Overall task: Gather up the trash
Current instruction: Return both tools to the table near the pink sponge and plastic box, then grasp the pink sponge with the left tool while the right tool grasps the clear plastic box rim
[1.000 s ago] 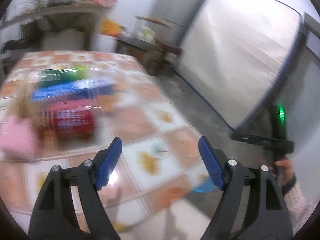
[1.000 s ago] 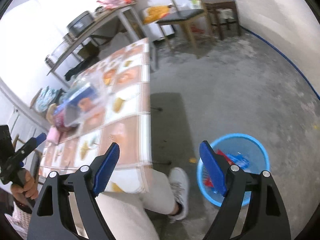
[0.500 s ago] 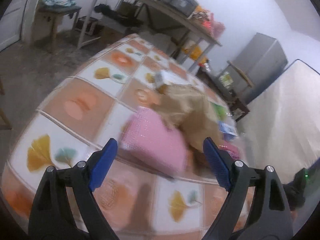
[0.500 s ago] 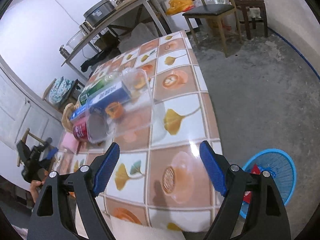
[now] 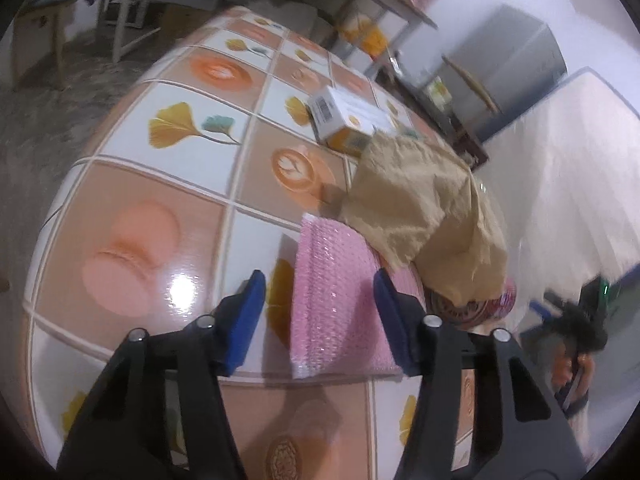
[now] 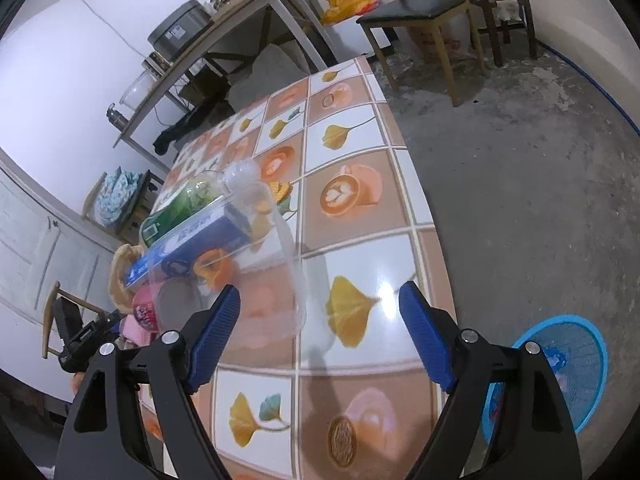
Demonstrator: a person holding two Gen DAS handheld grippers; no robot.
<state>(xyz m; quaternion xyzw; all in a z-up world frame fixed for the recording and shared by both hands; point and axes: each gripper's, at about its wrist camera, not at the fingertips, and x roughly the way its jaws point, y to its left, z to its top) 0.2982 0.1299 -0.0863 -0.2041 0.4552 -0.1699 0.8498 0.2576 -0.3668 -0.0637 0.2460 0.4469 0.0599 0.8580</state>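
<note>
Tiled bench [image 5: 168, 200] holds litter. Left gripper [image 5: 320, 312] fingers, spread wide and empty, straddle a pink bubble mailer [image 5: 336, 300]; closing comes next. Right gripper [image 6: 320, 320], spread and empty, faces clear plastic container [image 6: 256, 264].

Evenly lit from overhead, with white glare spots on the glossy bench [image 5: 182, 292] near its front edge. Soft shadows beneath each hand-held gripper. Strong fisheye bending and dark vignette at the rims. Left view motion-smeared toward its right side; right view sharper.
</note>
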